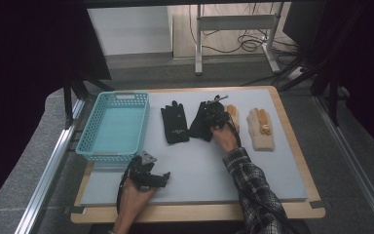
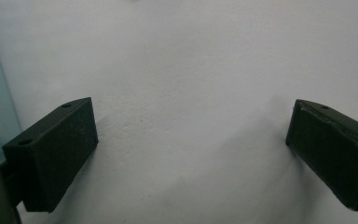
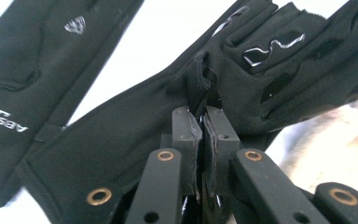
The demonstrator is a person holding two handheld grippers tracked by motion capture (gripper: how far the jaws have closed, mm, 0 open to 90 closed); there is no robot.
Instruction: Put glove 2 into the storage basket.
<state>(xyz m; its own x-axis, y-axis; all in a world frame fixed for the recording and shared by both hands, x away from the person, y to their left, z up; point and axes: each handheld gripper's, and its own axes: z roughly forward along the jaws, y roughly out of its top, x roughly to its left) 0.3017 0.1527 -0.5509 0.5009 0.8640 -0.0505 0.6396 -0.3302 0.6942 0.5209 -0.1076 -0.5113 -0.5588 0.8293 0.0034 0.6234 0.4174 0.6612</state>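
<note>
Nearby, teal basket (image 1: pixel 114 127), perhaps two tan gloves (image 1: pixel 262 128)

The flat black glove (image 3: pixel 37 60) reads, upside down, "ABSOLU".

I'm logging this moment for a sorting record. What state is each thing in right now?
Right gripper: shut, pinching a fold of the black glove.
Pinched black glove: rumpled, gripped at mid-body.
Other black glove: lying flat, untouched.
Beige gloves: lying on the mat, untouched.
Left gripper: open, holding nothing, over the mat.
Basket: upright, empty.
</note>
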